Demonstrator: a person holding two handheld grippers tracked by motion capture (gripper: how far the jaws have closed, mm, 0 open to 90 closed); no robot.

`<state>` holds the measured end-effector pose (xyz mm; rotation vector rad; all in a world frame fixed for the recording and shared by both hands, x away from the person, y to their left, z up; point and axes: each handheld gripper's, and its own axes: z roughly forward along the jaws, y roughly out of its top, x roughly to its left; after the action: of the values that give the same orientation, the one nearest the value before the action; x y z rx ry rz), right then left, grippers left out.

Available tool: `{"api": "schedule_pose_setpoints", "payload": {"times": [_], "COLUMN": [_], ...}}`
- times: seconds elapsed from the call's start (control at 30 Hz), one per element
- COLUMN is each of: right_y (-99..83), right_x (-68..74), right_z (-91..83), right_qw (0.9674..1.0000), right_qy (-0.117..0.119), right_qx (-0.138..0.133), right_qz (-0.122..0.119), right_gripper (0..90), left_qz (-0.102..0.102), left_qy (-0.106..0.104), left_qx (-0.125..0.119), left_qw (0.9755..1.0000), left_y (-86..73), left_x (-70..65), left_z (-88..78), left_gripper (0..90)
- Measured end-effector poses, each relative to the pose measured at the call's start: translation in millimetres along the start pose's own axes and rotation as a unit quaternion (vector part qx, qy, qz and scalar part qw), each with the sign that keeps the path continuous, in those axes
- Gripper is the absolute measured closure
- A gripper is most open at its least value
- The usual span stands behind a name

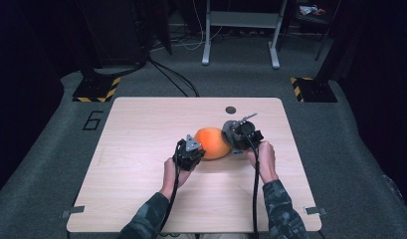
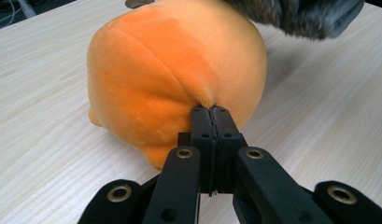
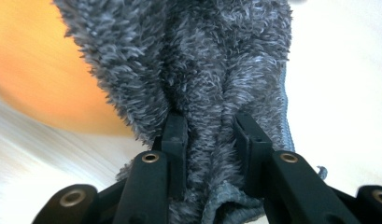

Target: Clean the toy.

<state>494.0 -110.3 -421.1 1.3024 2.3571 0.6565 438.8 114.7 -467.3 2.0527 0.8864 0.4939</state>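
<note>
An orange plush toy [image 1: 212,143] lies near the middle of the wooden table [image 1: 141,149]. In the left gripper view the orange plush toy [image 2: 174,74] bulges just ahead, and my left gripper [image 2: 211,112] is shut, pinching a fold of its fabric at the near side. A grey furry piece [image 3: 198,70] hangs against the orange toy's right side; my right gripper [image 3: 209,126] is shut on a thick bunch of this grey fur. From above, the left gripper [image 1: 189,152] sits at the toy's left front, the right gripper [image 1: 242,133] at its right.
A small dark round hole [image 1: 231,109] marks the table near its far edge. White desk legs [image 1: 207,35] and cables lie on the grey floor beyond. Yellow-black striped bases [image 1: 97,89] stand at both far corners.
</note>
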Motion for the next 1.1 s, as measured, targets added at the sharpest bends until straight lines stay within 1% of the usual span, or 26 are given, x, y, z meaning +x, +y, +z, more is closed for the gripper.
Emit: {"api": "schedule_pose_setpoints", "payload": {"times": [0.03,0.1,0.13,0.2,0.23,0.27,0.3,0.33,0.4,0.43,0.47,0.5,0.53,0.6,0.67,0.73,0.8,0.83,0.87,0.93,0.97,1.03,1.1], "right_y": [3.4,13.5,19.1,26.4,29.1,33.3,36.0,38.4,40.6,40.4,39.5,39.0,37.7,35.0,31.1,26.0,20.8,18.2,15.1,9.5,6.5,1.5,-2.4], "right_x": [3.1,14.0,21.6,31.3,37.2,44.3,50.2,53.6,58.7,59.4,59.2,57.0,55.0,48.9,43.3,37.5,29.7,25.2,22.7,16.2,12.2,7.2,2.2], "right_z": [-4.0,-12.6,-15.8,-18.3,-19.2,-19.4,-18.5,-15.7,-7.6,-4.5,-3.3,-2.6,-3.3,-2.8,-2.9,-2.5,-0.3,2.2,3.7,8.7,11.4,16.4,20.7], "right_qw": [1.0,0.9992,0.9986,0.9969,0.9971,0.9961,0.9964,0.9952,0.9949,0.9953,0.9959,0.9954,0.9961,0.9957,0.9969,0.9984,0.9991,0.9992,0.9996,0.9998,0.9997,0.9997,0.9996], "right_qy": [0.004,0.009,0.01,0.014,0.014,0.015,0.019,0.017,0.017,0.017,0.018,0.019,0.021,0.017,0.014,0.011,0.008,0.007,0.003,0.002,0.002,0.004,0.002], "right_qx": [-0.004,-0.024,-0.029,-0.038,-0.037,-0.038,-0.035,-0.036,-0.029,-0.021,-0.019,-0.025,-0.023,-0.028,-0.021,-0.011,-0.002,-0.004,0.003,0.011,0.015,0.022,0.028], "right_qz": [-0.004,-0.029,-0.044,-0.068,-0.066,-0.078,-0.075,-0.089,-0.096,-0.093,-0.087,-0.091,-0.082,-0.086,-0.074,-0.055,-0.043,-0.04,-0.028,-0.018,-0.021,-0.01,-0.002], "right_gripper": [68.5,68.5,68.5,68.5,68.5,68.5,68.4,68.5,68.5,68.5,68.6,68.6,68.6,68.5,68.6,68.5,68.5,68.6,68.5,68.5,68.6,68.5,68.5], "left_qz": [0.001,0.001,0.001,0.001,0.002,0.003,0.003,0.007,0.008,0.008,0.007,0.006,0.005,0.007,0.006,0.003,0.006,0.003,0.003,0.003,0.005,0.008,0.009], "left_qy": [-0.001,-0.002,-0.004,-0.003,-0.003,-0.004,-0.004,-0.007,-0.006,-0.004,-0.005,-0.007,-0.007,-0.007,-0.011,-0.012,-0.011,-0.011,-0.011,-0.013,-0.014,-0.014,-0.014], "left_qx": [0.0,-0.001,0.002,-0.001,-0.001,-0.002,-0.001,0.002,0.002,0.001,0.001,0.0,-0.001,0.001,0.002,0.001,0.0,-0.001,0.0,0.0,0.002,0.005,0.005], "left_qw": [1.0,1.0,1.0,1.0,1.0,1.0,1.0,1.0,0.9999,1.0,1.0,1.0,1.0,1.0,0.9999,0.9999,0.9999,0.9999,0.9999,0.9999,0.9999,0.9999,0.9999], "left_y": [0.1,0.3,0.6,0.7,1.0,1.2,1.5,1.9,2.2,2.1,2.0,1.9,1.9,2.2,2.1,1.8,1.8,1.8,1.8,1.7,1.7,2.2,2.4], "left_x": [-0.2,-0.8,-0.9,-1.8,-2.0,-2.2,-2.5,-2.0,-1.9,-1.8,-1.6,-1.5,-2.1,-2.6,-2.8,-2.7,-2.2,-2.4,-2.6,-2.7,-2.9,-2.9,-2.8], "left_z": [0.2,0.4,0.2,0.8,1.1,1.2,1.2,0.9,1.1,1.4,1.4,1.5,1.8,1.7,2.0,2.3,2.6,2.7,2.7,3.1,3.2,2.8,2.7], "left_gripper": [90.0,89.9,90.0,89.9,89.9,89.9,90.0,90.0,89.9,89.9,89.9,89.9,89.9,89.9,89.9,89.9,89.9,89.9,89.9,89.9,89.9,89.9,89.9]}}
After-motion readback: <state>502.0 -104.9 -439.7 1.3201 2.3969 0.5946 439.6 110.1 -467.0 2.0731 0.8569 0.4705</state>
